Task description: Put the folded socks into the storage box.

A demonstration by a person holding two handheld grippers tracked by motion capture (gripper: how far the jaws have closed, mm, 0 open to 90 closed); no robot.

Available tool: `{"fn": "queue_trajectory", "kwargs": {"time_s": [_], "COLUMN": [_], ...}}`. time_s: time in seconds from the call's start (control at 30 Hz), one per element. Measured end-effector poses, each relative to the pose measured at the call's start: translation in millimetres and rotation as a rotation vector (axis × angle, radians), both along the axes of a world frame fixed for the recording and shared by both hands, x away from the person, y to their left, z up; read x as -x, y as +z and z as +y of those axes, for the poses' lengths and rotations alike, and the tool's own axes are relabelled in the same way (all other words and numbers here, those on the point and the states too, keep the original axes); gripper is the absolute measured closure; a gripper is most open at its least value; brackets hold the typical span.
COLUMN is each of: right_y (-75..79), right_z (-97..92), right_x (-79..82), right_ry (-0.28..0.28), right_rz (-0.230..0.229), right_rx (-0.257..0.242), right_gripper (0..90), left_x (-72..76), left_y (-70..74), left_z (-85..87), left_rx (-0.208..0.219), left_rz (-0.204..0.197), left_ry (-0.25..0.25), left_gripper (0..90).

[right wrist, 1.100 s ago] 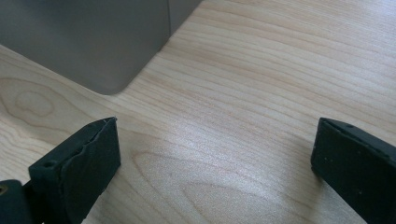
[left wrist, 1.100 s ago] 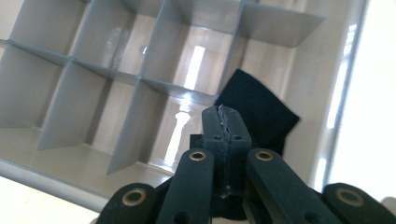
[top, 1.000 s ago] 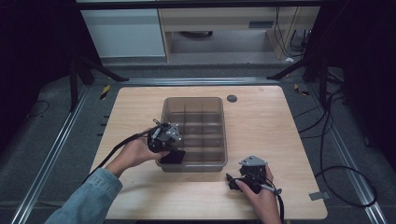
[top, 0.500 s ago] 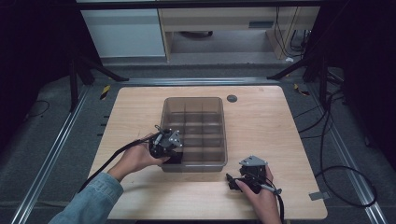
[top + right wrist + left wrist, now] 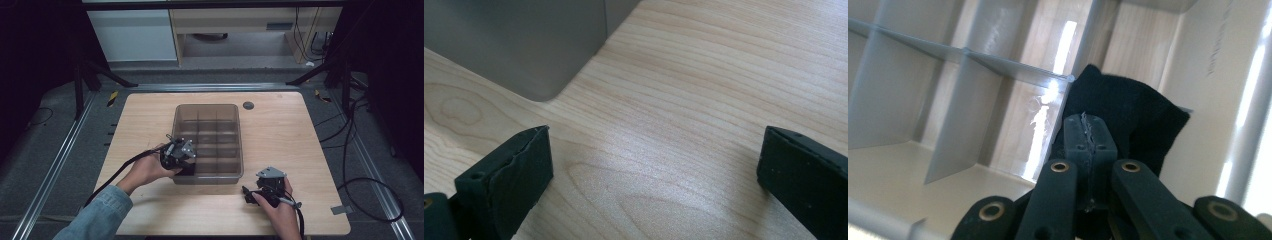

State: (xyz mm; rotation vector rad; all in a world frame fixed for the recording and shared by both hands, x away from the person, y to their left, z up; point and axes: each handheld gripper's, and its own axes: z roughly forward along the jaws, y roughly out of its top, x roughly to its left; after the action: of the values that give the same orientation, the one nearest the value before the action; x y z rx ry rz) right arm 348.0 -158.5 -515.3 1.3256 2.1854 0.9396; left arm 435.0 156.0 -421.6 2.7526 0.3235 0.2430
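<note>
A clear plastic bin [image 5: 207,106] with divider walls [image 5: 968,55] sits mid-table. A black cloth [image 5: 1133,110] lies bunched in its near-left compartment [image 5: 188,170]. My left gripper [image 5: 184,161] reaches over the bin's near-left rim and points down into that compartment. Its jaws [image 5: 1090,132] are shut, with the cloth spreading out from their tips, seemingly pinched. My right gripper [image 5: 248,193] rests low on the wooden table [image 5: 280,140], just off the bin's near-right corner [image 5: 524,45]. Its jaws [image 5: 649,165] stand wide open over bare wood.
The other compartments of the bin look bare. A small dark round disc [image 5: 248,105] is set in the table top behind the bin. Cables [image 5: 370,185] trail on the floor to the right. Metal rails [image 5: 55,165] run along both table sides.
</note>
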Motion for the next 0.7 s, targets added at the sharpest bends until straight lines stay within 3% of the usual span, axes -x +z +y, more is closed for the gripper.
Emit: {"fn": "queue_trajectory", "kwargs": {"time_s": [0.13,0.23,0.33,0.53,0.7], "right_y": [0.0,0.0,0.0,0.0,0.0], "right_z": [0.0,0.0,0.0,0.0,0.0], "right_x": [0.0,0.0,0.0,0.0,0.0], "right_ry": [0.0,0.0,0.0,0.0,0.0], "right_rz": [0.0,0.0,0.0,0.0,0.0], "right_rx": [0.0,0.0,0.0,0.0,0.0], "right_gripper": [1.7,1.7,1.6,1.6,1.7], "left_x": [2.2,4.1,5.4,1.5,1.9], "left_y": [13.9,13.4,3.6,-0.6,-2.4], "left_z": [0.7,-4.9,-11.7,-14.1,-14.5], "left_rx": [0.063,0.04,-0.008,-0.015,-0.02], "left_rz": [0.017,0.008,0.002,0.026,0.022], "left_ry": [-0.007,-0.025,-0.04,-0.045,-0.037], "left_gripper": [90.0,90.0,90.0,90.0,90.0]}}
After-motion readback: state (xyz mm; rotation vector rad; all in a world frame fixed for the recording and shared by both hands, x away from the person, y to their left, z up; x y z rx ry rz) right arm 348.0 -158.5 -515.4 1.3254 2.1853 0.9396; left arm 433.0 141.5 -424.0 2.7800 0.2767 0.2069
